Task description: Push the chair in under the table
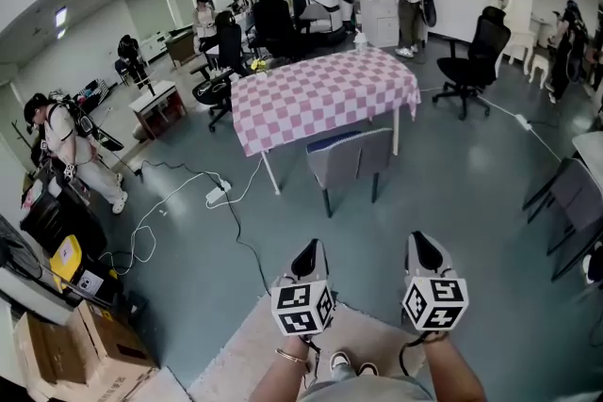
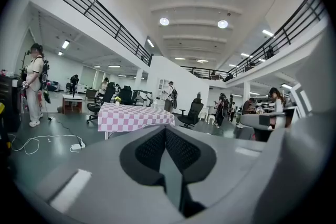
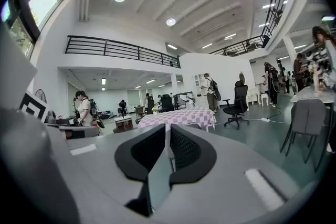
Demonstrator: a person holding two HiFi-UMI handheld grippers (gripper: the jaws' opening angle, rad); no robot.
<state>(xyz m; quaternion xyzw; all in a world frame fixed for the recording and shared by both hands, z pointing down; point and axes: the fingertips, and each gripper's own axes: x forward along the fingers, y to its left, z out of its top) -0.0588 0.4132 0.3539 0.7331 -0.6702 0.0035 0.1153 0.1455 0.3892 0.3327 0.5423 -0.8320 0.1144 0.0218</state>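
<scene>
Though the left gripper [image 1: 308, 251] and right gripper [image 1: 426, 247] were closed and empty, the chair [image 1: 350, 160] stood well ahead, back toward them, at the near edge of the table [image 1: 325, 94]. The left gripper seemed slightly nearer.

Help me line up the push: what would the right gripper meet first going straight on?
Probably the grey chair standing out from the checkered table; only bare floor lies before it, though depth is unclear.
</scene>
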